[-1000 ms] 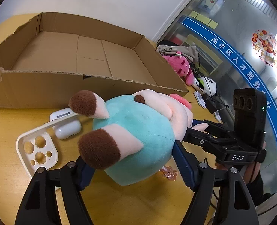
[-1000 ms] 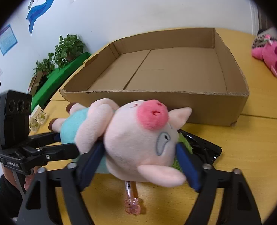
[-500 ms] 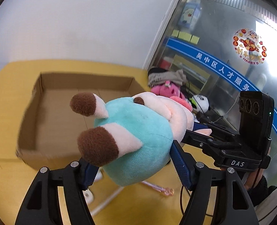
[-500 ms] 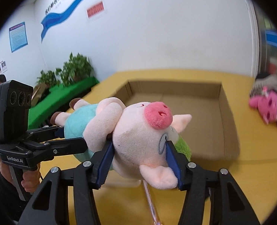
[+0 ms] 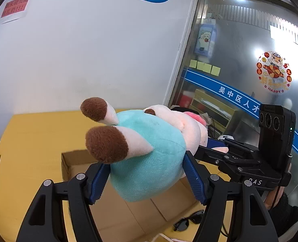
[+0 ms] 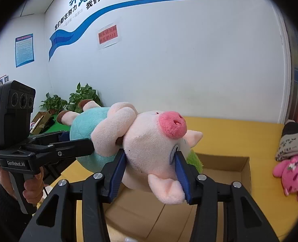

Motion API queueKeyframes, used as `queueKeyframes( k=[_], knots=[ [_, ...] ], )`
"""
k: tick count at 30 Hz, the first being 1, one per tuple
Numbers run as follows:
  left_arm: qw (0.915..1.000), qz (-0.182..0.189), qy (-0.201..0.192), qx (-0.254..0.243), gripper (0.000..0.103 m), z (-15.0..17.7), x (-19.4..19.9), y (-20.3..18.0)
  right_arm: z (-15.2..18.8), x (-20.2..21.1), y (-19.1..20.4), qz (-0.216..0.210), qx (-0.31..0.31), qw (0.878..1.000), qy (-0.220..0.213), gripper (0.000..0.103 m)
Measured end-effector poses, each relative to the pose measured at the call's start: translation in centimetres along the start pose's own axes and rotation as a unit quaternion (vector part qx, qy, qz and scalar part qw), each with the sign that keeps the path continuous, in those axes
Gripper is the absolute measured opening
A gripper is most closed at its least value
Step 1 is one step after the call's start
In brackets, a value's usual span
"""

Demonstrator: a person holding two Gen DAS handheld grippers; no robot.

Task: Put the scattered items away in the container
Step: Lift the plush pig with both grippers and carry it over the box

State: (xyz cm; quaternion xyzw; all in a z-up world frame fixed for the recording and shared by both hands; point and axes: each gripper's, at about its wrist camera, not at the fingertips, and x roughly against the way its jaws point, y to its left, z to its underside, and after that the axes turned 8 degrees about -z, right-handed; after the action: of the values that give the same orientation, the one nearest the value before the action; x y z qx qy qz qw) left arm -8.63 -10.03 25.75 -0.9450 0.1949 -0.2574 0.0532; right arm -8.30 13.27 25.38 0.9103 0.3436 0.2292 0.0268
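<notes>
While both grippers clamp it, plush pig [image 5: 149, 161]: held lengthwise at frame centre, above the box.
Left gripper [image 5: 147, 173]: jaws pressed on its teal body.
Right gripper [image 6: 151, 173]: jaws squeezing its head.
Cardboard box [image 6: 225, 165]: open, beneath the pig, lower frame.
Sunglasses [image 5: 189, 220]: lower right, on the table beside the box.

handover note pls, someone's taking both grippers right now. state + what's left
Left gripper: shut on the pig plush, at its teal body.
Right gripper: shut on the same plush's head.
Plush is held in the air over the cardboard box; no items visible inside the box.
Left: lower it in, release both. Black sunglasses lie on the table beside the box. The pink plush on the right may also need tidying.
</notes>
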Motion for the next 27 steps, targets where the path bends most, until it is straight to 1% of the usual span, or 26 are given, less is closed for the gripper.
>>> queueKeyframes(
  k=[3,6,11,14,18,22,27],
  knots=[
    [1.0,0.004,0.005,0.005,0.074,-1.7,-1.7,2.0,-1.6,-1.9,-1.0,0.004,-0.002,1.0,-0.001,0.046],
    [0.9999,0.001,0.015,0.004,0.074,-2.8,-4.0,3.8,-2.2,-4.2,-2.3,0.007,-0.013,1.0,0.006,0.046],
    [0.999,-0.003,0.044,0.011,0.073,-3.0,-9.1,6.7,-1.7,-8.7,-5.1,0.009,-0.041,0.999,0.026,0.045],
    [0.9973,-0.002,0.071,0.019,0.073,-2.3,-12.8,8.2,-0.4,-11.6,-7.0,0.015,-0.057,0.997,0.044,0.045],
    [0.9934,-0.005,0.111,0.029,0.073,-0.2,-17.2,10.4,2.6,-15.9,-9.9,0.017,-0.087,0.993,0.077,0.045],
    [0.9879,-0.012,0.15,0.04,0.073,2.3,-20.8,12.9,5.7,-19.7,-11.4,0.019,-0.108,0.988,0.11,0.045],
    [0.9799,-0.031,0.189,0.054,0.073,5.1,-24.0,15.4,9.2,-23.9,-11.6,0.034,-0.111,0.982,0.15,0.044]
  ],
)
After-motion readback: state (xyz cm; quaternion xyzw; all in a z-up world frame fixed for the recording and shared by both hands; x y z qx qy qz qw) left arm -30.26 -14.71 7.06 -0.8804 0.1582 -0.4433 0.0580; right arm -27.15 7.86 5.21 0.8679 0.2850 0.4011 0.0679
